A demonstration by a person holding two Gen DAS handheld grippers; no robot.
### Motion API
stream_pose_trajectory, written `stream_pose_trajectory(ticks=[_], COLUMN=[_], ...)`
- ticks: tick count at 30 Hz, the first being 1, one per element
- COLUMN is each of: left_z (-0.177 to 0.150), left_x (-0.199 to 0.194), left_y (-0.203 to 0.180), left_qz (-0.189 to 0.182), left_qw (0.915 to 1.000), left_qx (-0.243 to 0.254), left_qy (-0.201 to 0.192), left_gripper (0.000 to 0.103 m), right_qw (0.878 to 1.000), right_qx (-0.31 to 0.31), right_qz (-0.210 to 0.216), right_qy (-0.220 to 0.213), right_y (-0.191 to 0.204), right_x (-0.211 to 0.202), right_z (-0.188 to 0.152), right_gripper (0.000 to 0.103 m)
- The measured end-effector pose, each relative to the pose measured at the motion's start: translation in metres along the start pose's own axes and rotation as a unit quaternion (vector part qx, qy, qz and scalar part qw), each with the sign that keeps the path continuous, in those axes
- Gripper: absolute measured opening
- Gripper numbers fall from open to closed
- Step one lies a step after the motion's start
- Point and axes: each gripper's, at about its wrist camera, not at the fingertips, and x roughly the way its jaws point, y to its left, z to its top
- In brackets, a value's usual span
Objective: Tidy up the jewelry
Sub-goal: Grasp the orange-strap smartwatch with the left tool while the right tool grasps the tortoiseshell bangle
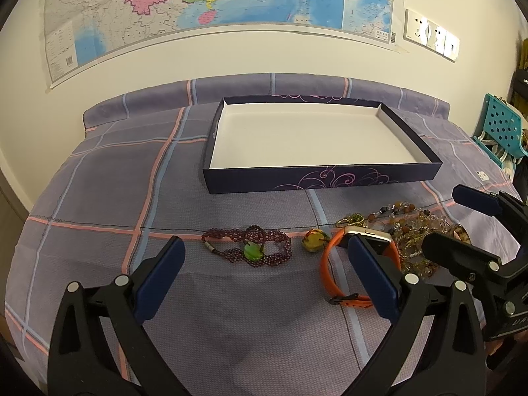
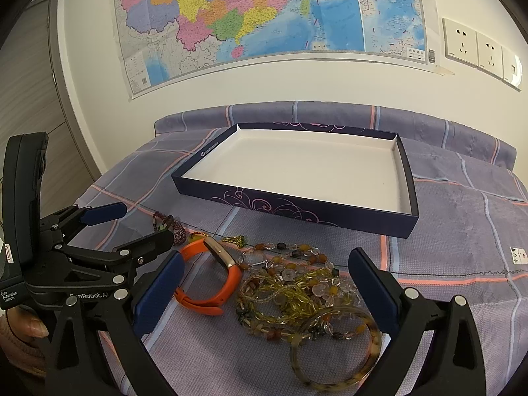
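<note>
A shallow navy box point(image 1: 257, 181) point(image 2: 290, 206) with a bare white inside lies on the bed. In front of it lies a row of jewelry. From left: a dark red bead necklace point(image 1: 280, 254) with a green pendant, a yellow pendant point(image 1: 313, 239), an orange wristband point(image 1: 325, 270) point(image 2: 227, 283) with a gold face, a heap of mixed bead necklaces point(image 2: 290, 283) point(image 1: 412, 231) and a tortoiseshell bangle point(image 2: 336, 376). My left gripper point(image 1: 264, 241) point(image 2: 142, 226) hangs open above the red necklace. My right gripper point(image 2: 266, 256) point(image 1: 462, 224) is open over the bead heap. Neither holds anything.
The bed wears a purple plaid sheet point(image 1: 99, 198) and runs back to a wall with a large map point(image 2: 264, 16) and sockets point(image 2: 478, 49). A teal perforated chair point(image 1: 500, 128) stands to the right. A person's hand point(image 2: 29, 326) holds the left gripper.
</note>
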Motion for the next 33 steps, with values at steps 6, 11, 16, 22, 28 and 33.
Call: stream_pose_trajectory(ticks=[6,11,16,22,28,33], left_z=[0.0,-0.003,-0.006,-0.008,-0.009,-0.007], left_x=[0.001,0.005,0.007,0.014,0.026,0.03], left_y=[0.001,-0.001,-0.011,-0.017,-0.015,-0.015], left_qz=[-0.02,-0.053,-0.079,-0.115,-0.141,-0.148], left_qw=[0.9998,0.9984,0.9962,0.9916,0.9868,0.9853], left_qx=[0.003,0.011,0.029,0.038,0.031,0.032], left_qy=[0.005,0.017,0.024,0.045,0.072,0.079], left_gripper=[0.097,0.089,0.077,0.066,0.052,0.034], right_qw=[1.0,0.999,0.997,0.997,0.996,0.995], right_qx=[0.005,0.03,0.051,0.051,0.03,0.037], right_qz=[-0.008,-0.023,-0.031,-0.011,0.003,0.007], right_qy=[0.005,0.017,0.039,0.064,0.084,0.089], right_y=[-0.013,-0.043,-0.068,-0.077,-0.071,-0.077], right_x=[-0.006,-0.018,-0.025,-0.027,-0.019,-0.018], right_z=[-0.003,-0.011,-0.026,-0.041,-0.046,-0.045], right_gripper=[0.096,0.096,0.088,0.055,0.027,0.005])
